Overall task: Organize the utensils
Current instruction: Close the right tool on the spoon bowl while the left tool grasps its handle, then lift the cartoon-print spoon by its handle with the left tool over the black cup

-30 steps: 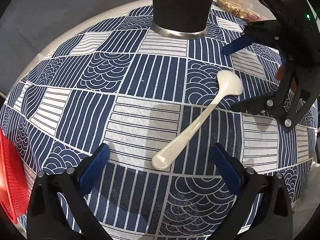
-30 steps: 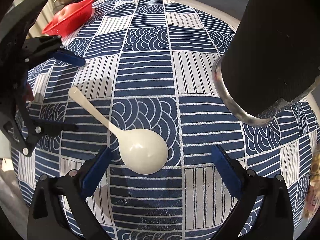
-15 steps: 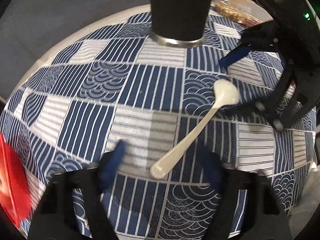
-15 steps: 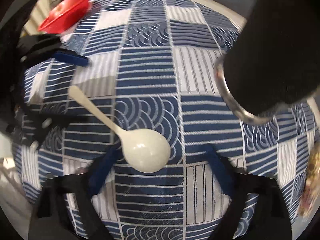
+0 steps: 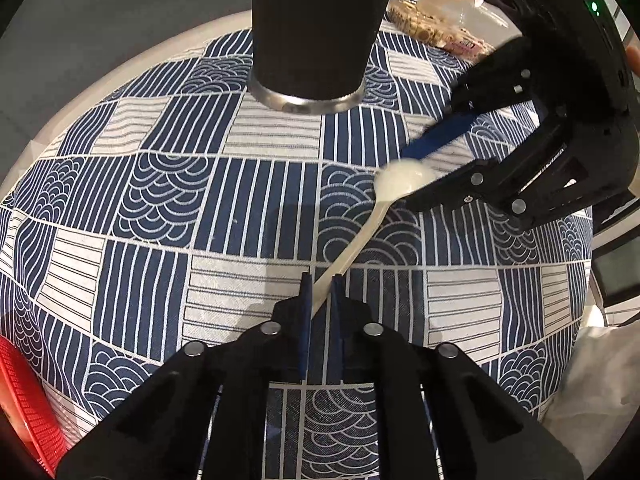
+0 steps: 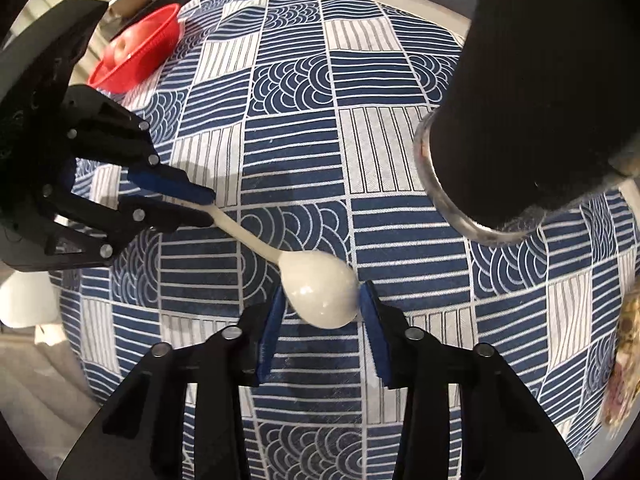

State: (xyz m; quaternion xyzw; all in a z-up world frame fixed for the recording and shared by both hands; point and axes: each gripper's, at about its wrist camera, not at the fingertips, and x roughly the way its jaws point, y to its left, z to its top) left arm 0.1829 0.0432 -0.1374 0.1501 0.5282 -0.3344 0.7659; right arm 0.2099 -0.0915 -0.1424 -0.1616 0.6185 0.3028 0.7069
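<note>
Left wrist view, nearest first: left gripper [image 5: 320,282], black with blue pads, jaws closing and almost together, handle end of cream plastic spoon [image 5: 352,252] pinched between pads. Beyond, spoon shaft running up and right to the bowl, bowl caught between blue pads of right gripper [image 5: 420,168], jaws closing on it. Underneath, blue and white patterned tablecloth [image 5: 160,208], squares of stripes and wave arcs. At lower left edge, rim of red mesh plastic basket [image 5: 20,400]. Farther back, tall black cylindrical holder with a metal base ring [image 5: 316,32], upright on cloth, well apart from spoon, blocking the middle of the far table edge. Behind it to the right, clear packet of biscuits [image 5: 432,20], partly hidden by right gripper's black body.

Right wrist view, nearest first: blue pads either side of the glossy spoon bowl, touching its flanks. Handle slanting up and left into left gripper's narrow jaws. Whether spoon clears the cloth or rests on it, cannot tell. To the right, black holder looming large, just beside the spoon bowl, covering the upper right. Far upper left, red basket near the table edge, something round and pale red inside.
</note>
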